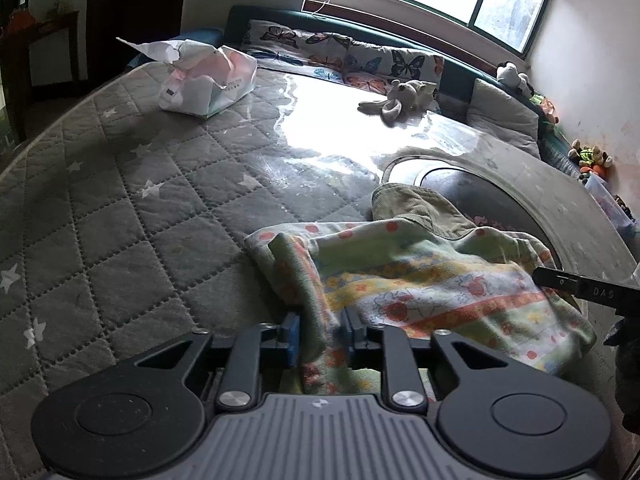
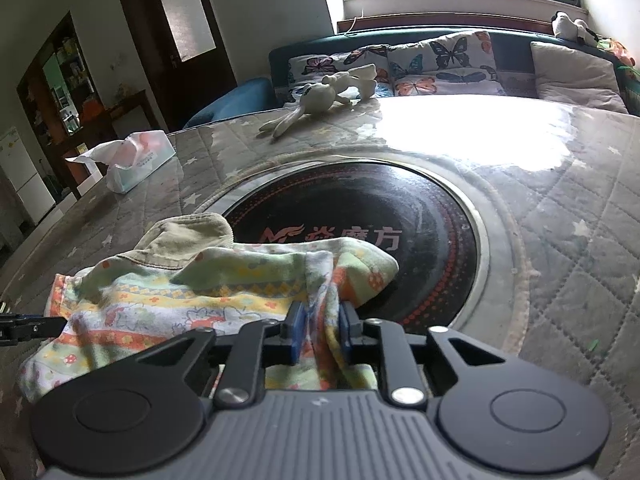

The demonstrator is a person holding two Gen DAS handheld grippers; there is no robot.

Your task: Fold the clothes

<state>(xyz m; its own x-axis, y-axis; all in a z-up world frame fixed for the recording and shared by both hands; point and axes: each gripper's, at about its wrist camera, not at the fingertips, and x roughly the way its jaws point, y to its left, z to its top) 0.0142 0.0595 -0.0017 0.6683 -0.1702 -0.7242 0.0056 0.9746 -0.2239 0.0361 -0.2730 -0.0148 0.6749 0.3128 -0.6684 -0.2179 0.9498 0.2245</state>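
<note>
Nearest to the camera, the left gripper (image 1: 320, 336) is clenched on a bunched fold of the patterned garment (image 1: 432, 284), and the cloth is pressed between its two blue pads. In the right wrist view the right gripper (image 2: 320, 332) grips the same garment (image 2: 160, 304) in the same way, at its other side, with a twisted fold of cloth squeezed between the pads.

The largest thing is the table (image 1: 120, 208), covered with a grey quilted cloth with white stars under a shiny clear sheet. In its middle there is a round black cooktop (image 2: 420, 216) with a metal ring and red-white letters.

The garment lies on the near part of the table, and its far edge reaches over the rim of the cooktop. It has stripes of green, yellow, white and orange with small flowers. An olive-beige piece of cloth (image 2: 188, 232) lies just behind it and touches it; I cannot tell if it belongs to the same garment.

Behind the table stands a sofa with butterfly cushions (image 2: 440, 64) and a plain grey cushion (image 2: 572, 72). On the far side of the table lie a tissue pack (image 1: 208, 80) and a white plush rabbit (image 1: 400, 96), well apart from the garment.
</note>
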